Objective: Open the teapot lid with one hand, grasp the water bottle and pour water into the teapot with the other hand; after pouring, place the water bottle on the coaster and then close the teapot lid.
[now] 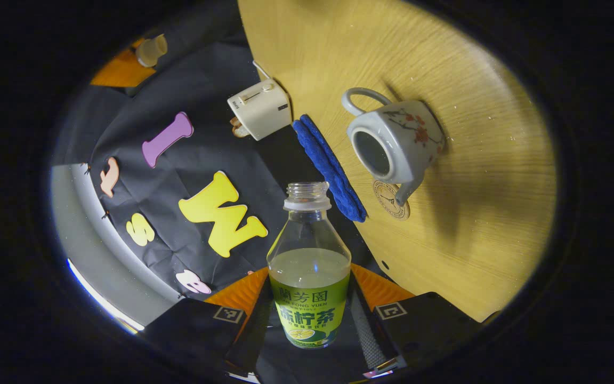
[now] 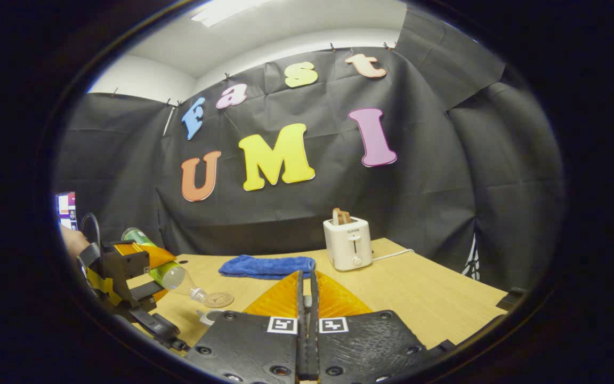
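Gripping the clear, green-labelled water bottle [image 1: 309, 277] between its fingers, your left gripper [image 1: 309, 314] aims its uncapped mouth toward the lidless grey floral teapot [image 1: 392, 141] beside the round coaster [image 1: 392, 201] on the wooden table [image 1: 488, 160]. Your right gripper [image 2: 305, 298] shows its fingers nearly together; whether they pinch the lid, you cannot tell.

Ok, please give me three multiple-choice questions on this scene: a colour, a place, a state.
1. The cloth is: A red, B blue, C green.
2. The coaster lies: A on the cloth, B on the table beside the teapot's spout, C inside the teapot.
3. The teapot is: A lidded, B broken, C open, without lid.
Key: B, the folded cloth is blue; B, the coaster lies at the spout's tip; C, its dark mouth shows.
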### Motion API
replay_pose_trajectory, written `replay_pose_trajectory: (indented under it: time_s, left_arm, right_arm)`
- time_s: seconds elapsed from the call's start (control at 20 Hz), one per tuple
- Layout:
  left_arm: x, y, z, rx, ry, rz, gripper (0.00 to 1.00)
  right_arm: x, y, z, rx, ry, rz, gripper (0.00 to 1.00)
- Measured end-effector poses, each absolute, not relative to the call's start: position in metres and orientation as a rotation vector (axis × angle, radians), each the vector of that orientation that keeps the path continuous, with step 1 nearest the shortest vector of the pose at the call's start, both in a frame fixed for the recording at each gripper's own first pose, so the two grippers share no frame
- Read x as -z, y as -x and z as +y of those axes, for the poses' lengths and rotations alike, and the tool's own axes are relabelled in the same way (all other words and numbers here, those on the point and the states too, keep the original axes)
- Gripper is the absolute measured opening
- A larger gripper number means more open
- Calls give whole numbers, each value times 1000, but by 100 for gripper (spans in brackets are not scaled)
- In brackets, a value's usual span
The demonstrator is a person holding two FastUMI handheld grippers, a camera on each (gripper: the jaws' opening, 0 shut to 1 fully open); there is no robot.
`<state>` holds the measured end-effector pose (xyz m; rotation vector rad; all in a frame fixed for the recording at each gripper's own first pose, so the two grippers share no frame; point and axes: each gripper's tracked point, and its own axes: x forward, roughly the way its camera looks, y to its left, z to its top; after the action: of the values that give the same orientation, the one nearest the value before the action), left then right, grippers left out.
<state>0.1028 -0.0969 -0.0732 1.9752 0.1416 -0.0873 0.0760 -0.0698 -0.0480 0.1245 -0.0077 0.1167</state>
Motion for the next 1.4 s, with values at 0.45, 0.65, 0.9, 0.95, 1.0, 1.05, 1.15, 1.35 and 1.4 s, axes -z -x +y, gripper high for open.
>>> replay_pose_trajectory:
  time_s: [0.45,0.65,0.9,0.95,1.0,1.05,1.15,1.35,1.4]
  left_arm:
    - [96,-119,-77,126,-1095,155,74]
    - [87,-135,-65,103,-728,173,75]
    - [65,-161,-60,127,-258,153,75]
    - [56,-164,-59,122,-199,137,75]
    - [47,-169,-60,124,-153,109,75]
    - [38,-177,-66,145,-99,80,74]
    - [41,-189,-73,160,-34,74,74]
    - [67,-212,-82,176,57,104,74]
    - [72,-216,-84,181,78,101,75]
  right_arm:
    - [52,-78,-73,-89,-94,-6,0]
    - [42,-74,-77,-79,-82,-37,0]
    - [49,-79,-78,-77,-85,-21,1]
    - [52,-82,-79,-71,-76,-16,0]
    - [56,-84,-81,-68,-72,-8,0]
    - [58,-85,-80,-75,-84,3,0]
    - [62,-88,-81,-76,-92,12,0]
    - [71,-94,-85,-64,-93,30,1]
    - [73,-95,-85,-64,-94,36,0]
